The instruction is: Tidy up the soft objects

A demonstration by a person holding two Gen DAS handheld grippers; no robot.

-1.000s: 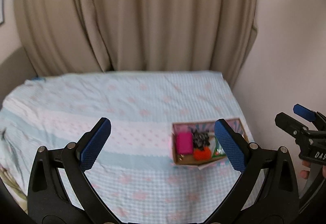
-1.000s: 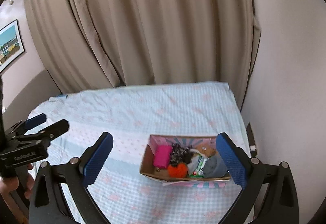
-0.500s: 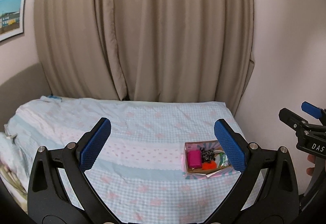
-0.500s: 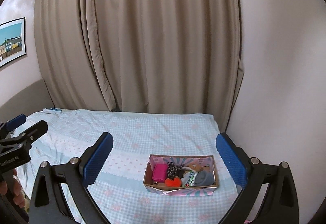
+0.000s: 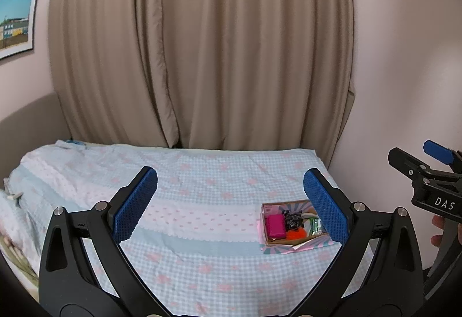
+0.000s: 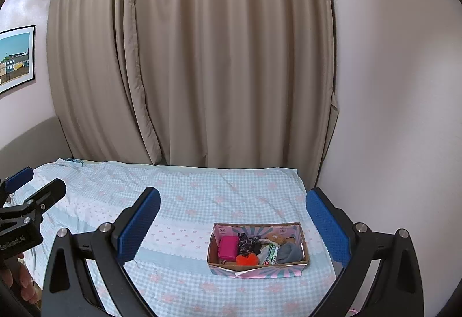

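A cardboard box with pink and blue flaps sits on the bed near its right side. It holds a pink pouch, an orange fluffy ball, a dark patterned fabric piece, a green and white packet, a grey soft item and a brown plush. The box also shows in the left wrist view. My left gripper is open and empty, well back from the box. My right gripper is open and empty, also well back.
The bed has a light blue checked cover with pink marks. Beige curtains hang behind it. A pale wall runs along the bed's right side. A framed picture hangs on the left wall.
Both grippers have pulled back and up from the bed. The box looks smaller and farther away. Both stay open and empty.
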